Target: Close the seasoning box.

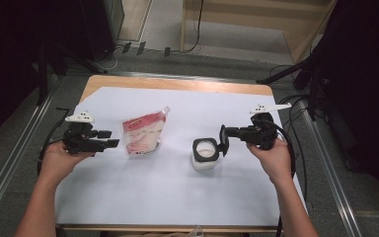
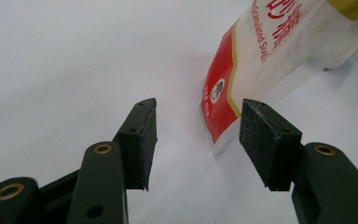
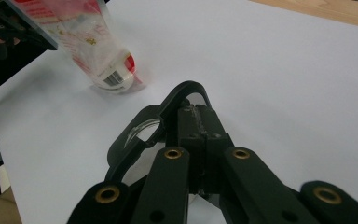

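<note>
A red and white sugar pouch stands upright on the white sheet, left of centre. My left gripper hovers just left of it with its jaws open. In the left gripper view the pouch lies ahead and to the right, outside the gap of the gripper. A small white jar sits right of centre with its black hinged lid flipped up. My right gripper is shut on that lid. In the right gripper view the closed gripper pinches the lid's black rim.
A white sheet covers most of the wooden table. Cables trail off both grippers toward the table's sides. Black stands and dark equipment flank the table. The pouch stands at the far left in the right gripper view.
</note>
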Tool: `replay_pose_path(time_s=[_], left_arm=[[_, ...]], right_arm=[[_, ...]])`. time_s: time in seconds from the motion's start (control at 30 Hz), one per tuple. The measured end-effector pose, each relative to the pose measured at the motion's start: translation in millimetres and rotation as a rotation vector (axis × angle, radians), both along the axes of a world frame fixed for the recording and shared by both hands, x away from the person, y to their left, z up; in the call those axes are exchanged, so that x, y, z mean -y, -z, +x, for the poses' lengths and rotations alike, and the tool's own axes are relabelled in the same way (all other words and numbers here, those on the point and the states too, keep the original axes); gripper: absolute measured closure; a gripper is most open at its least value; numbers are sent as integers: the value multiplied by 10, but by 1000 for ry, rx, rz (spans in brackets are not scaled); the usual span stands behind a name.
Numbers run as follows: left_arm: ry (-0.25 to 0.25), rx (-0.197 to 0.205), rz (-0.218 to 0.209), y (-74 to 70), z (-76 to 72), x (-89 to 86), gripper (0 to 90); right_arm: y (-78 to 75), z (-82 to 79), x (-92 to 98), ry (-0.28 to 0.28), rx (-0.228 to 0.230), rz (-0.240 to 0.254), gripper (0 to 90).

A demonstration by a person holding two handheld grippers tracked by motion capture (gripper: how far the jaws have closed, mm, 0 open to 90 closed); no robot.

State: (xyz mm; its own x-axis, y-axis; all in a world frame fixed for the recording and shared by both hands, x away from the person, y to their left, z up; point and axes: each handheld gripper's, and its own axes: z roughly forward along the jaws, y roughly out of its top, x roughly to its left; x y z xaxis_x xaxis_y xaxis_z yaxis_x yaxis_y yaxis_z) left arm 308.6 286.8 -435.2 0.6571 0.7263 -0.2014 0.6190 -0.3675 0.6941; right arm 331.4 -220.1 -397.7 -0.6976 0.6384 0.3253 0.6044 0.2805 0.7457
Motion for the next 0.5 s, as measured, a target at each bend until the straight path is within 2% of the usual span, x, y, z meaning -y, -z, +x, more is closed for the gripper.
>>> replay_pose_path(time_s=[0.2,0.33,0.43,0.5], left_arm=[[-11,10,9,11,1,8,482],[-39,-3,-21,7,16,5,463],[-50,-32,-59,1,28,0,425],[-48,-26,-50,4,27,1,422]], right_arm=[[19,-4,-42,-16,-3,5,900],[42,-3,-68,-23,-7,14,900],[53,-11,-109,-24,-10,7,900],[59,-13,-140,-30,-5,3,900]])
